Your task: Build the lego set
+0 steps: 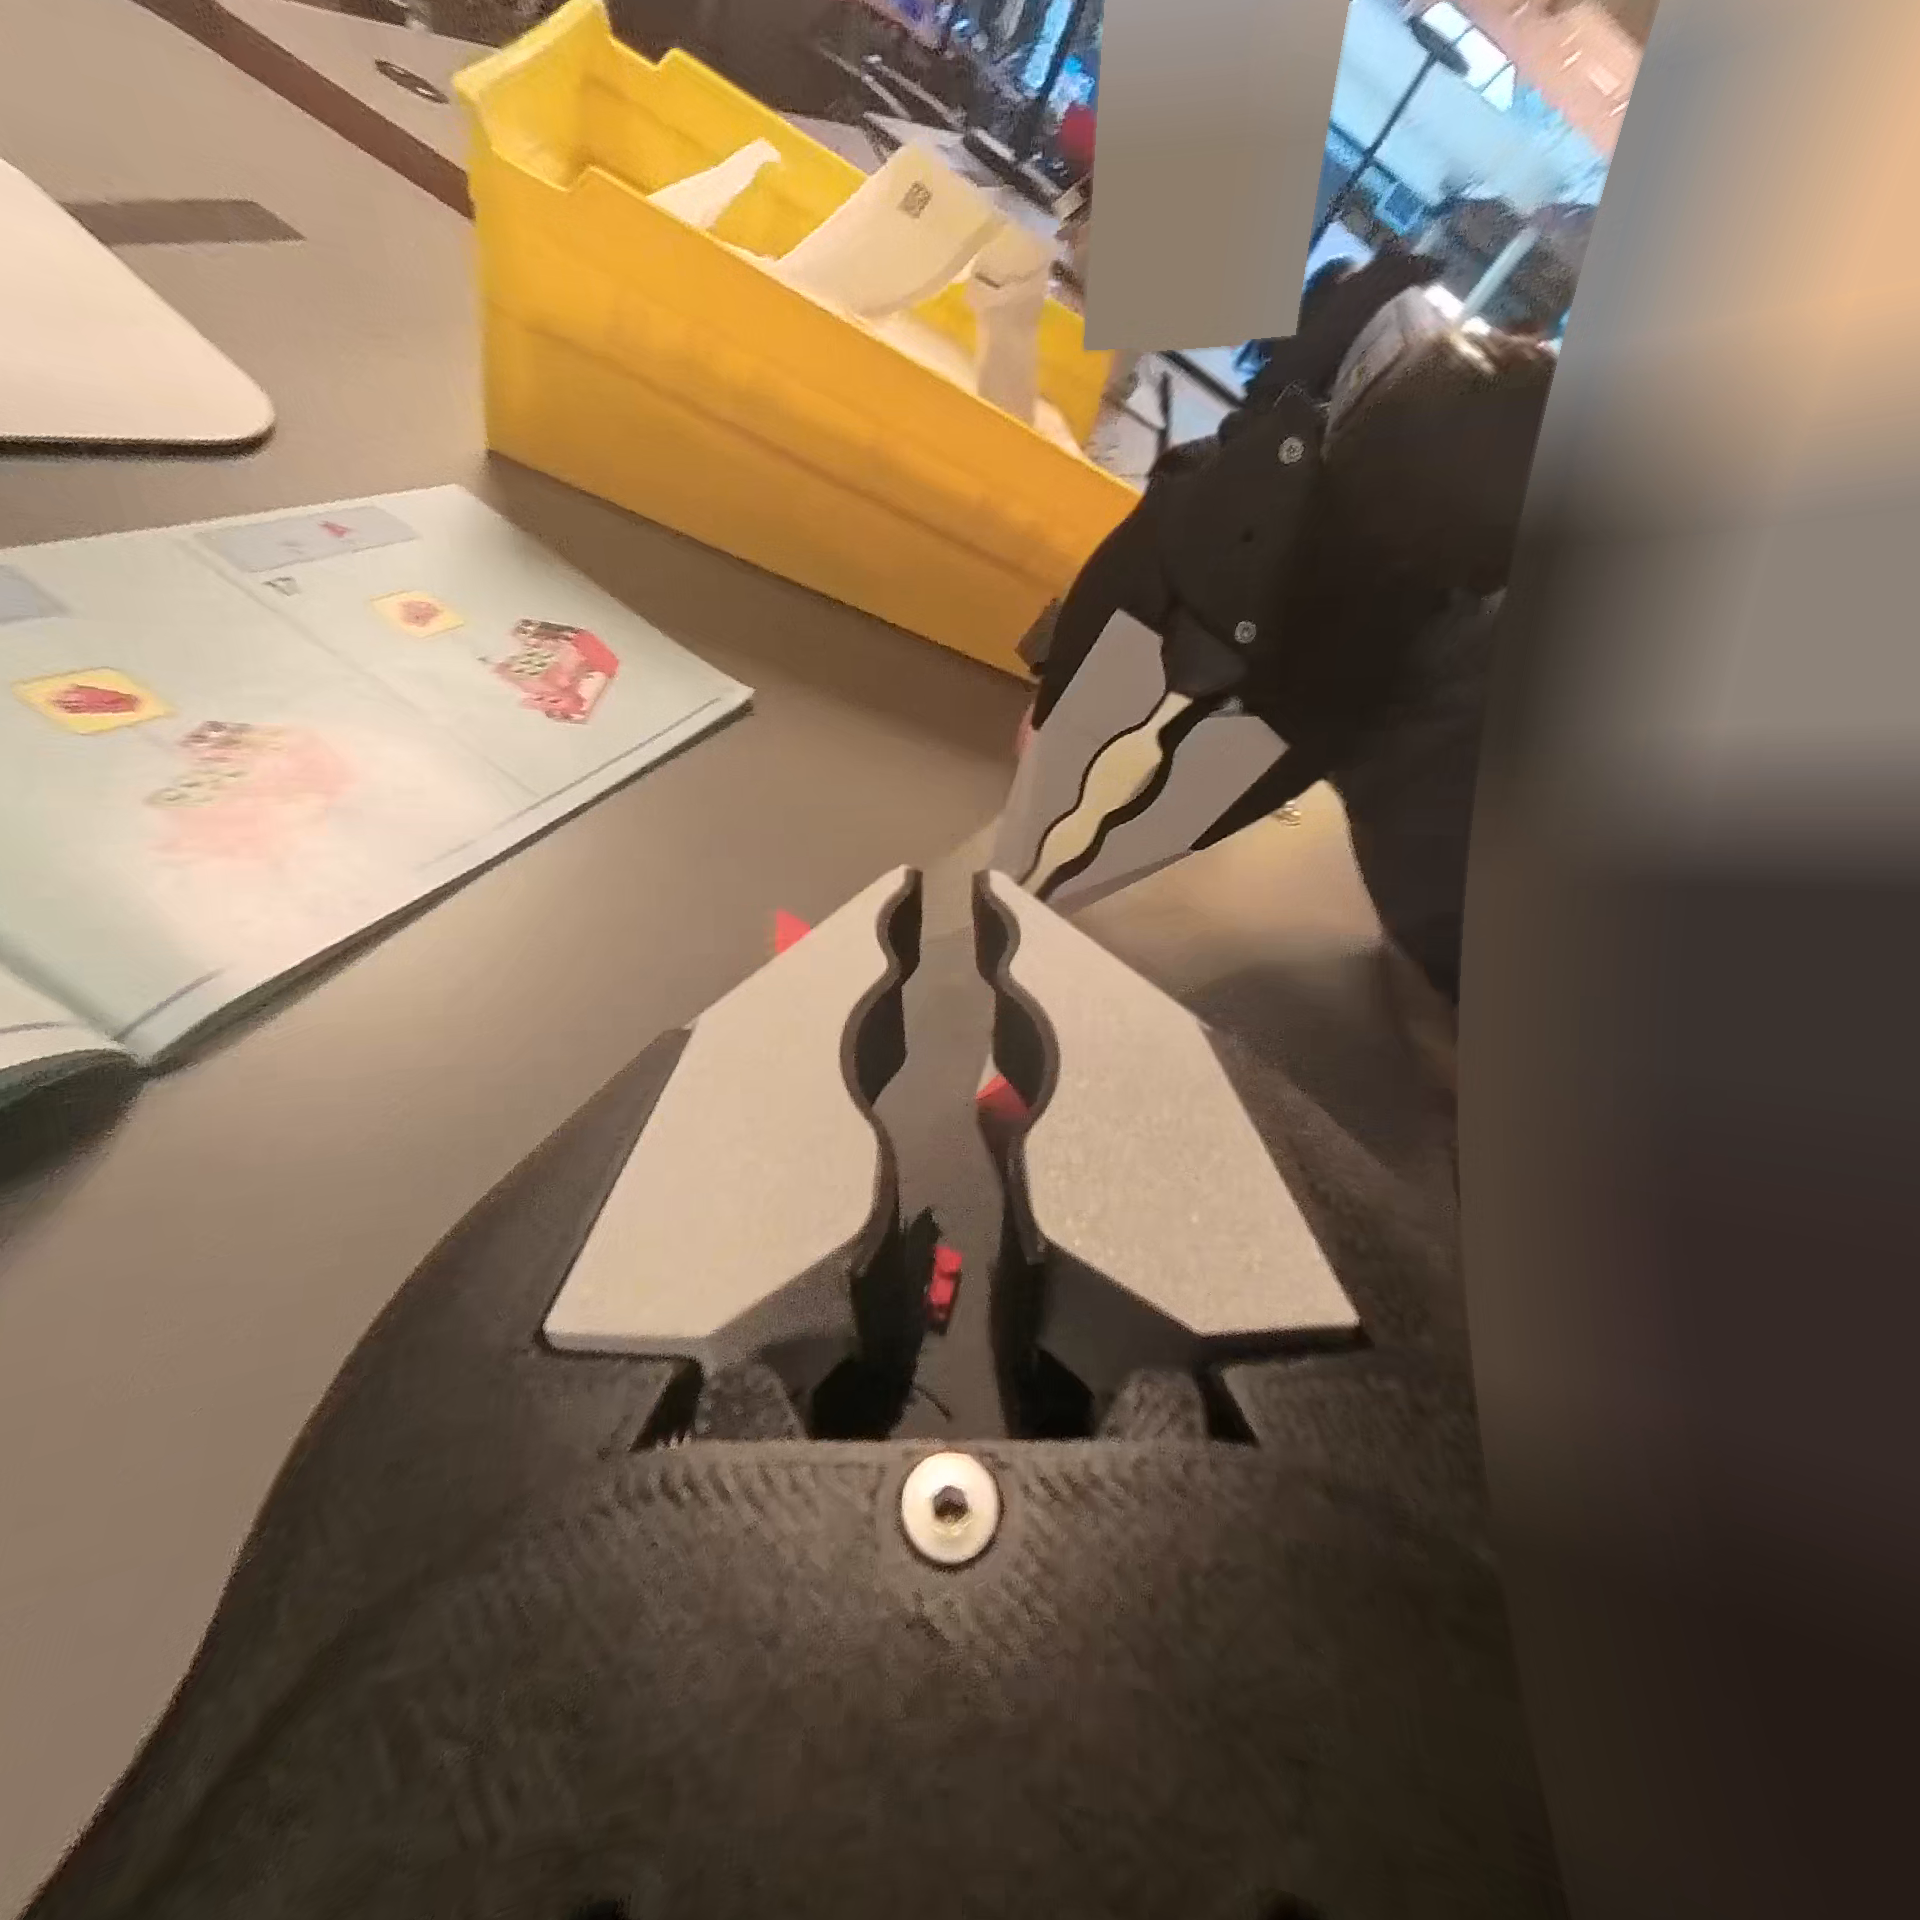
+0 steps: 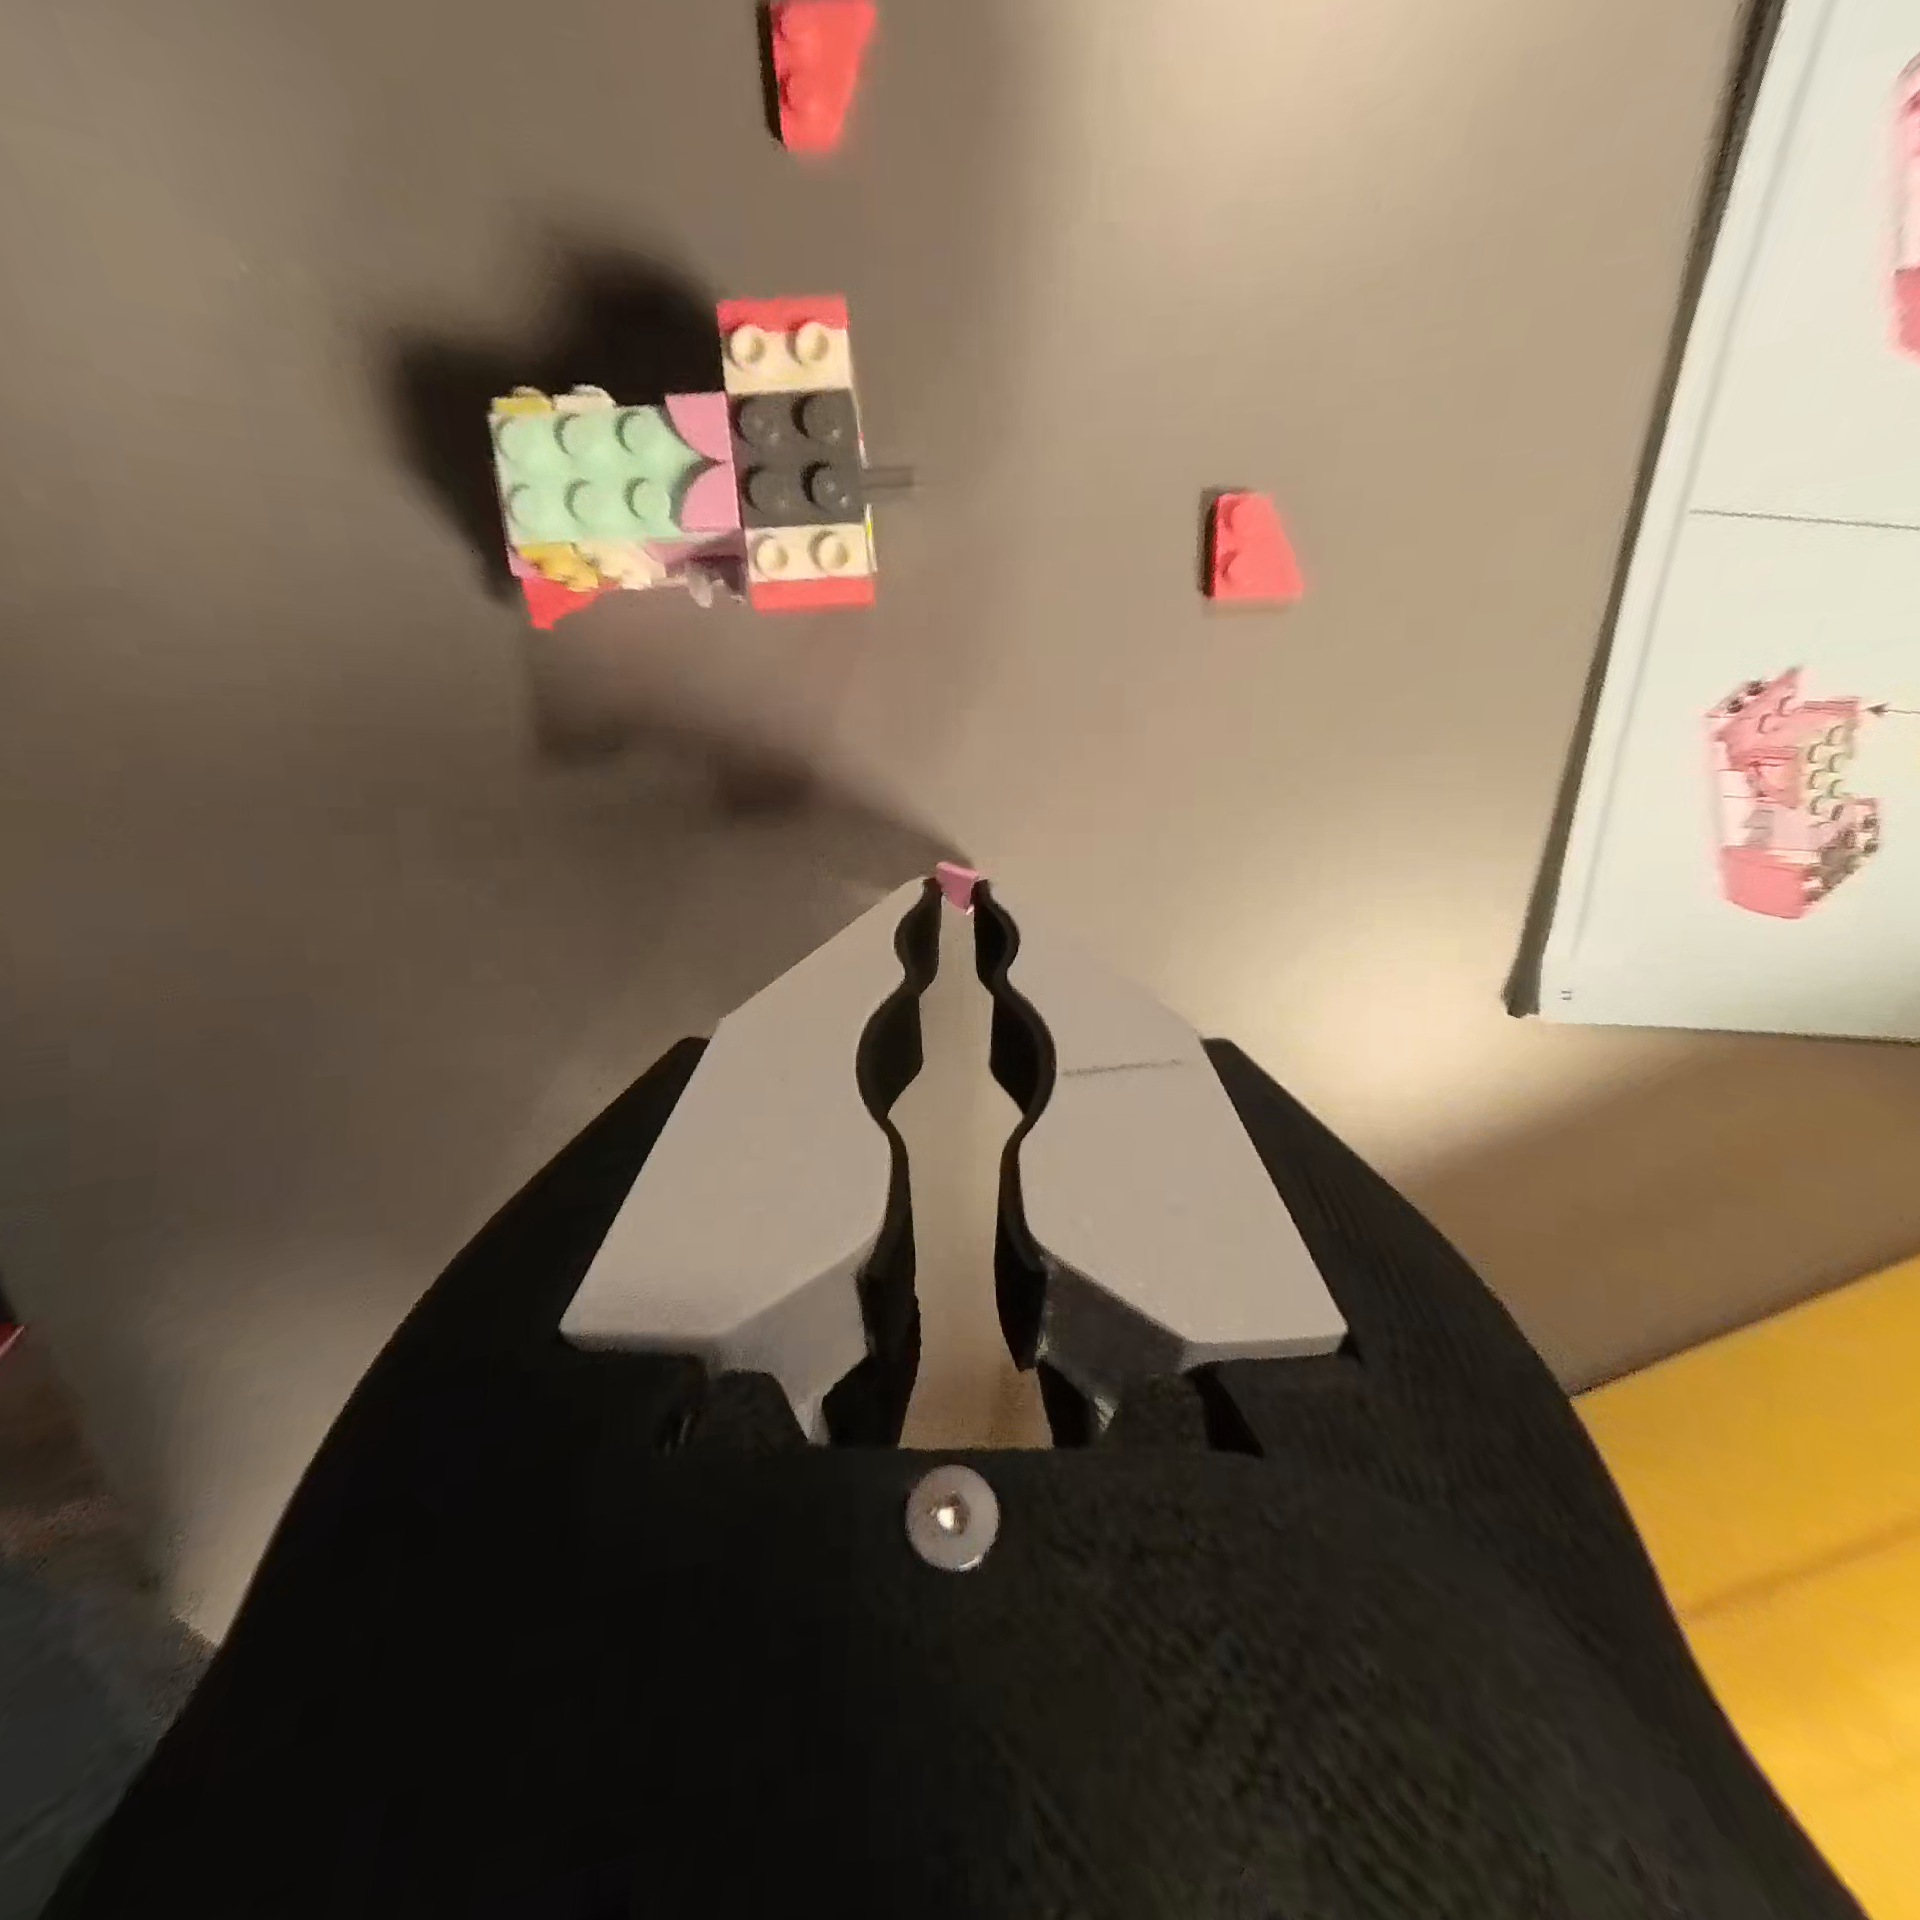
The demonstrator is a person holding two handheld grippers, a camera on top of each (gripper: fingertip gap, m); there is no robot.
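Observation:
My left gripper [image 1: 948, 883] hangs above the brown table [image 1: 520, 1143], its jaws slightly apart with nothing between the pads. Small red bricks [image 1: 790, 928] lie on the table under it. My right gripper [image 2: 956, 896] is shut on a tiny pink piece [image 2: 956, 885] pinched at the very fingertips, held above the table. It also shows in the left wrist view [image 1: 1044, 878], just ahead of the left fingertips. A small brick model [image 2: 686, 462] with green, pink, black, cream and red parts sits on the table ahead of the right gripper.
Two loose red slope bricks [image 2: 1252, 545] [image 2: 821, 73] lie near the model. An open instruction booklet [image 1: 312, 707] lies to the left, also in the right wrist view [image 2: 1766, 623]. A yellow bin [image 1: 748, 395] with white bags stands behind. A white pad [image 1: 104, 332] lies far left. About 12 centimetres separates my left fingertips from my right.

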